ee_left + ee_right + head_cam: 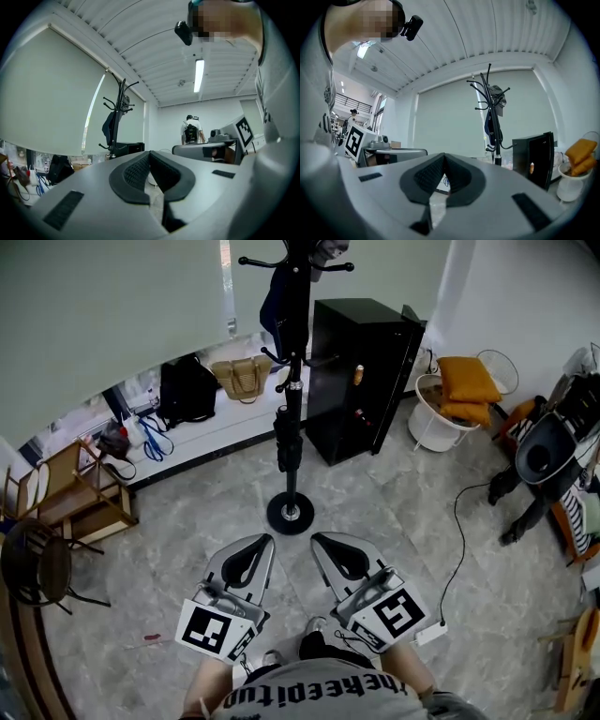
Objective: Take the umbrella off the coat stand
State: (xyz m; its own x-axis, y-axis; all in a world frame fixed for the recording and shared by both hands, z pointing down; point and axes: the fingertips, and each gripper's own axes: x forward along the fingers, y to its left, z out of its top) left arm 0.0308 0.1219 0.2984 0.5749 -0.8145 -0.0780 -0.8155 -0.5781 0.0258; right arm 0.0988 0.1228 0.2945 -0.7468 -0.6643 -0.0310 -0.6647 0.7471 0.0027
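Head view, orange cushions (466, 381) in white basket (424, 424), coat stand (292, 442)

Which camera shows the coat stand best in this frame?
The right gripper view: the coat stand is side-on, hooks clear against the pale blind, base hidden. The head view foreshortens it from above but shows its round base. The left gripper view shows it smaller, foot hidden.

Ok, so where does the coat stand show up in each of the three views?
Head view: the coat stand is at top centre, its round base lower down.
Left gripper view: left of centre, seen from low down.
Right gripper view: right of centre.
Shared landmark: the black cabinet beside the stand shows in all three.
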